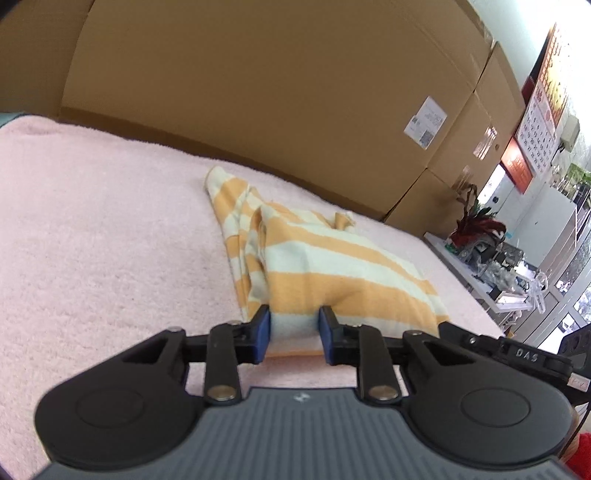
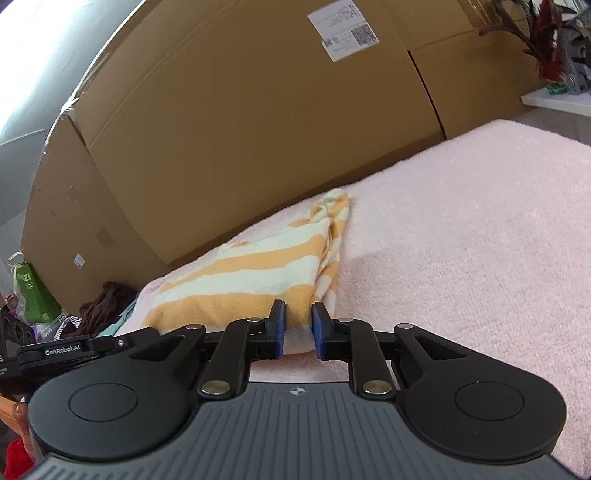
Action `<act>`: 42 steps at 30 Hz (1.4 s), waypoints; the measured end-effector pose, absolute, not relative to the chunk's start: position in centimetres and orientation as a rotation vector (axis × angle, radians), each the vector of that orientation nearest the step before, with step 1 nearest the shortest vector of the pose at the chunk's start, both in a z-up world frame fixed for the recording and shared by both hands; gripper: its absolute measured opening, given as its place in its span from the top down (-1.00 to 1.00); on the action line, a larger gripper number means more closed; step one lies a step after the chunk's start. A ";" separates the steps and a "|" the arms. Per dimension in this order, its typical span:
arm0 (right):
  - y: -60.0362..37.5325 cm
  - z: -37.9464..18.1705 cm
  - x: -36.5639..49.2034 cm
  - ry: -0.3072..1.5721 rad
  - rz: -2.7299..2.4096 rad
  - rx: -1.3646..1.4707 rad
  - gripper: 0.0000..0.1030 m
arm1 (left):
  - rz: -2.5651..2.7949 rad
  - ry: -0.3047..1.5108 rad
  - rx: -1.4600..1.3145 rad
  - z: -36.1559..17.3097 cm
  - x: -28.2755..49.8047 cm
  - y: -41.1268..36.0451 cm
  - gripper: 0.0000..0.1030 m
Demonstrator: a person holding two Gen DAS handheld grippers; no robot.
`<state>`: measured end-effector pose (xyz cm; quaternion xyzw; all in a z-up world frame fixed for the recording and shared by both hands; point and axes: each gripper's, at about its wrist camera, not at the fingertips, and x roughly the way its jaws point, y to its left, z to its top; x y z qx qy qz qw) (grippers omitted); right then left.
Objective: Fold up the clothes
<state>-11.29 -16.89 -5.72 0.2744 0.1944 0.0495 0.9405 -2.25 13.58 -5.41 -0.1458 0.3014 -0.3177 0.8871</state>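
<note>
Both tongs pinch the near hem of the striped garment (image 1: 325, 266): my left gripper (image 1: 294, 334) has its blue pads (image 1: 263, 332) pressed on a bunched bit of cloth, and my right gripper (image 2: 299, 328) has its blue pads (image 2: 319, 334) narrow on a thinner fold at the other near corner. Cloth fills the gap between the jaws on each side, so I read both as clamped on fabric, neither spread wide nor fully together. Garment is soft knit, wide orange and cream-white stripes, lying on the pink fleecy blanket (image 1: 92, 236) and stretching away from the tongs toward the far edge. Near part is flat-ish, stripes running across; one long side is gathered into rumpled lengthwise pleats, and the far end narrows to a crumpled tip (image 2: 334, 201). In the left view the right gripper's black arm shows just beside the garment's near corner. Behind the blanket stand tall cardboard boxes (image 1: 258, 92) with a white label (image 2: 343, 31). A wall calendar (image 1: 543, 99) hangs further off to the side.
</note>
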 end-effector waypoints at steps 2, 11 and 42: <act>-16.7 -5.7 -11.3 0.379 0.095 0.576 0.56 | -0.670 0.640 -0.352 -5.5 -2.0 14.3 0.60; -15.6 -5.2 -10.4 0.387 0.063 0.495 0.39 | -0.638 0.657 -0.379 -5.0 -2.6 14.5 0.78; -17.1 -5.2 -1.0 0.459 0.111 0.673 1.00 | -0.498 0.569 -0.177 -4.4 3.4 7.3 0.41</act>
